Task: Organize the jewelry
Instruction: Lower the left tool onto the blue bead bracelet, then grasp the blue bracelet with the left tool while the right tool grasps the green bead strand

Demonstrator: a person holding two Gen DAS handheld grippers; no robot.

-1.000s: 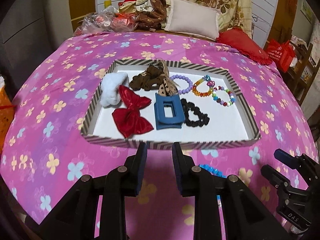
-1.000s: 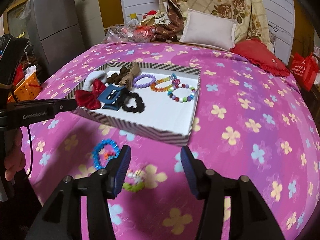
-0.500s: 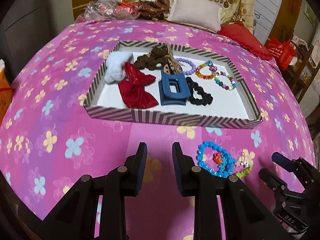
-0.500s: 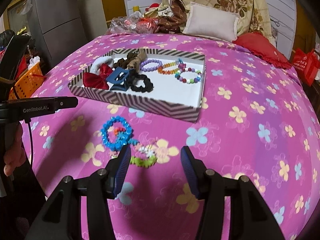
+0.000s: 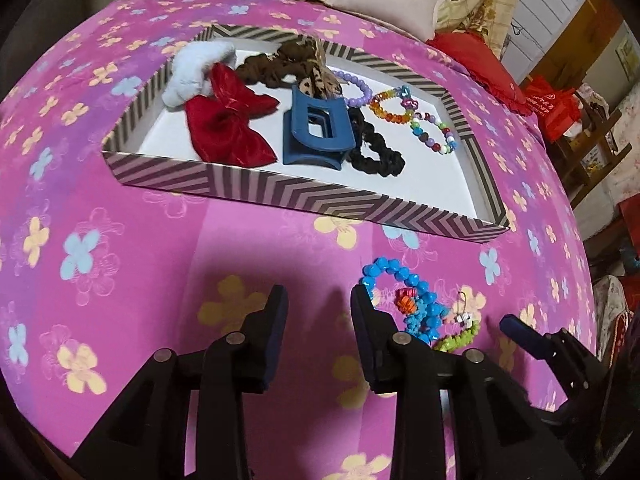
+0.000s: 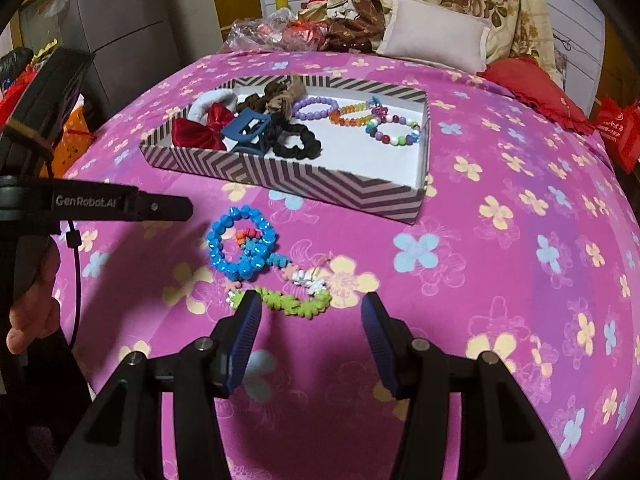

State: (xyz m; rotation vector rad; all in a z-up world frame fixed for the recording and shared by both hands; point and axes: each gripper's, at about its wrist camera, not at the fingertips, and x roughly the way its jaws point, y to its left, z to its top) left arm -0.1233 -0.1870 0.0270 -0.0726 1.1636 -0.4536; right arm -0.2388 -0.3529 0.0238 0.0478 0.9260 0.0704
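Tipping lower over the bed [image 5: 120, 264], the left tool [image 5: 319, 300] now frames the blue bead bracelet [image 5: 404, 280] at four o'clock, absent a second ago; its jaws are opening, empty.

Right view: the right tool [image 6: 310, 308] hangs released above the green bracelet [image 6: 296, 304]; the striped tray [image 6: 320, 184] sits at twelve o'clock. "GenRobot.AI" marks the left tool.

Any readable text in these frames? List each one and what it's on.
"GenRobot.AI": white lettering on the side of the left gripper, seen in the right wrist view.
Red bag beside the bed: light printed characters, too blurred to read.
Nothing else legible in either view.
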